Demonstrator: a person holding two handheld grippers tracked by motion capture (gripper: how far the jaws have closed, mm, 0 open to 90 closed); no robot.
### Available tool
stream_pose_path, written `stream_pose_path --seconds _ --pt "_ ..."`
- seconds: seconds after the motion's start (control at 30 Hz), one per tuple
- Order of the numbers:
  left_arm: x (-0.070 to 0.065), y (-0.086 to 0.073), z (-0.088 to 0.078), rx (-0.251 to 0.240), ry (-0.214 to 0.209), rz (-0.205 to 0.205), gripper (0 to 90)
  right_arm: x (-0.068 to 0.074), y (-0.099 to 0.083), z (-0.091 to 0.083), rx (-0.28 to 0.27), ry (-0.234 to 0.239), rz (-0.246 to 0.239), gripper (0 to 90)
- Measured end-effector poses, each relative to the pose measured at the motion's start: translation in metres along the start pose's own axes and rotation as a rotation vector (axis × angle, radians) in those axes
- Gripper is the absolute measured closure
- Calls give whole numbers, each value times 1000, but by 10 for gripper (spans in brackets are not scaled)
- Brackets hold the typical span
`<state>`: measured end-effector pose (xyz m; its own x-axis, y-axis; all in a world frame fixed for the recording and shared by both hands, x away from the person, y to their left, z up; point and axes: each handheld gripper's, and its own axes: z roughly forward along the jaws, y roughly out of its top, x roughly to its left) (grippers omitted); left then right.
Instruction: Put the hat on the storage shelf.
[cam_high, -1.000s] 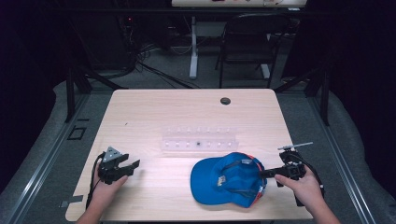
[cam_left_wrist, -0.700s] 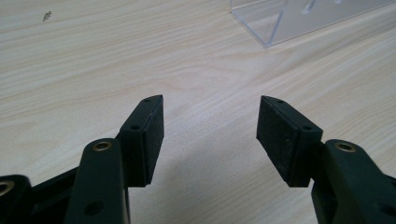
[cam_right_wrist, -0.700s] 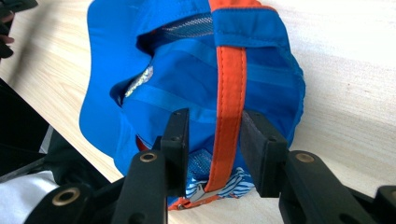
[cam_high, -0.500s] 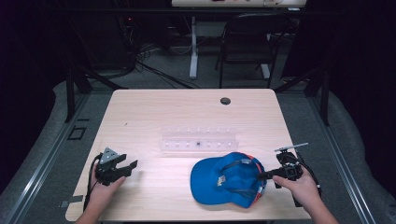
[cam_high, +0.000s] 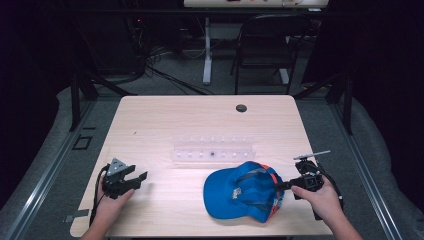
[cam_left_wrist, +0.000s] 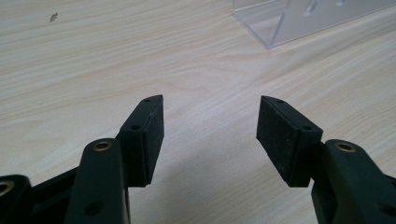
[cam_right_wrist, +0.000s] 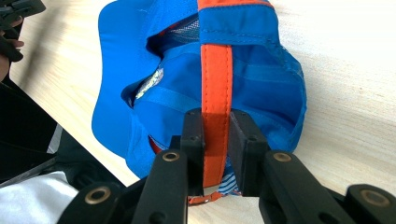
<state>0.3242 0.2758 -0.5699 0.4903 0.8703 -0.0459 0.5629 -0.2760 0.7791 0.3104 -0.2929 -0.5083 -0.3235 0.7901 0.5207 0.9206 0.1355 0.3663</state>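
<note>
A blue cap (cam_high: 239, 194) lies upside down on the table's front right, its brim towards the left. Its orange rear strap (cam_right_wrist: 216, 70) runs between the jaws of my right gripper (cam_right_wrist: 216, 117). Those jaws have just been closing, and both pads now press on the strap. In the high view my right gripper (cam_high: 278, 187) meets the cap's right edge, held by a hand. My left gripper (cam_high: 140, 179) rests at the table's front left, well away from the cap. In its own view the left gripper (cam_left_wrist: 210, 119) stands open over bare wood.
A clear plastic rack (cam_high: 212, 150) lies across the middle of the table, just behind the cap; its corner (cam_left_wrist: 299, 18) shows ahead of the left gripper. A small black disc (cam_high: 241, 108) sits near the far edge. A folding chair (cam_high: 265, 45) stands beyond the table.
The right gripper's jaws have closed onto the cap's rear strap. Both hands have stayed where they were, and the cap has not shifted.
</note>
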Motion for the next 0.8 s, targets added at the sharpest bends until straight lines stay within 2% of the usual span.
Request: stream_pose_path --seconds 0.23,0.3,0.37,0.47,0.6,0.7,0.8 --pt "-2 0 1 2 -2 11 418 5 3 -7 -2 -1 16 771" --pt "-2 0 1 4 -3 13 418 6 6 -13 4 27 38 773" --pt "-2 0 1 3 -1 7 418 7 6 -14 -7 31 51 773" --pt "-2 0 1 5 -2 6 418 7 9 -19 2 35 41 772" --pt "-2 -1 1 4 -1 8 418 10 11 -23 -5 22 55 769" --pt "-2 -1 1 4 -2 5 418 11 15 -26 23 37 54 771" --pt "-2 -1 2 4 -3 6 418 11 17 -26 28 46 54 772"
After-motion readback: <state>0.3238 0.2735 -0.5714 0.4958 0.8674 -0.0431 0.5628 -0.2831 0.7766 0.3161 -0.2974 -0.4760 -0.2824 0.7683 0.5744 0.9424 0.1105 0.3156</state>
